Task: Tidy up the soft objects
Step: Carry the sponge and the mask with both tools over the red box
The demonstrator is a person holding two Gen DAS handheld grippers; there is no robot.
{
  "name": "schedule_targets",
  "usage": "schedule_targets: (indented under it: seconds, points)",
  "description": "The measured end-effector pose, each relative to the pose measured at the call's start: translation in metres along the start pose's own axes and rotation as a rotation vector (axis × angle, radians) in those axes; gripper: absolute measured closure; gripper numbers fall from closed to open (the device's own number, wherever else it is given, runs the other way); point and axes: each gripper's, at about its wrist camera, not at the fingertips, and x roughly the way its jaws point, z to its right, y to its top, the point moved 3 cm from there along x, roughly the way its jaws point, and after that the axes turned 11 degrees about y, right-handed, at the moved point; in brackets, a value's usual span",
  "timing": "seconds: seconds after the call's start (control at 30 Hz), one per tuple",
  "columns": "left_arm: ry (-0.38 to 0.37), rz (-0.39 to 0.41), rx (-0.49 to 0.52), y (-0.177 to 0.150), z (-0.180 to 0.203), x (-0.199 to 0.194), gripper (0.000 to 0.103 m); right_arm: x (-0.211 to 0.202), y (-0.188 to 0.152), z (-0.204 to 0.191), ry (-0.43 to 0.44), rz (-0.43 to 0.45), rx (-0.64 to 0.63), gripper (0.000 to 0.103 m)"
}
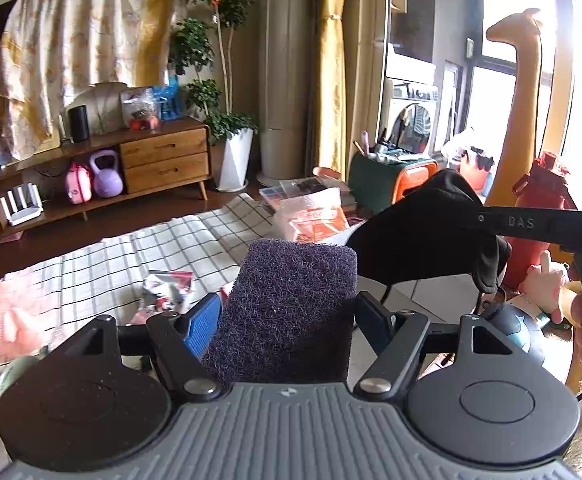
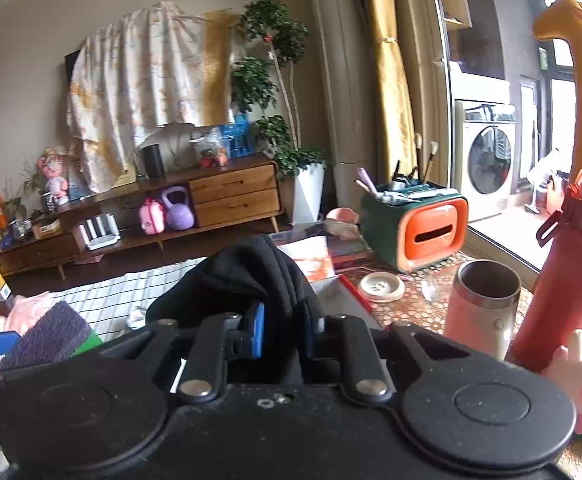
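Note:
My left gripper [image 1: 289,320] is shut on a dark purple scouring sponge [image 1: 291,304], which stands upright between the blue pads [image 1: 203,328]. In the right wrist view the same sponge [image 2: 47,336] shows a green underside at the lower left. My right gripper [image 2: 283,332] is shut on a crumpled black fabric piece [image 2: 251,276] that bulges above its fingers. From the left wrist view that black fabric [image 1: 423,232] hangs from the right gripper's black finger [image 1: 531,224], to the right of the sponge and slightly beyond it. Both grippers are held above a table.
A checked cloth [image 1: 131,256] covers the table, with a pink fluffy item [image 1: 7,320] at its left end and an orange packet [image 1: 315,216] farther back. On the right stand a red bottle [image 2: 563,280], a pink tumbler [image 2: 479,308] and a green-and-orange organizer [image 2: 415,232].

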Motion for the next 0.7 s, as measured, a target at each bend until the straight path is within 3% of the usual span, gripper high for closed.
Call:
schedule_targets:
  seconds: [0.47, 0.7]
  points:
    - [0.034, -0.15, 0.072, 0.011, 0.064, 0.112, 0.03, 0.063, -0.017, 0.054, -0.073, -0.101, 0.058, 0.085]
    - [0.067, -0.27, 0.082, 0.007, 0.073, 0.167, 0.03, 0.088, -0.044, 0.05, -0.052, -0.205, -0.039, 0.084]
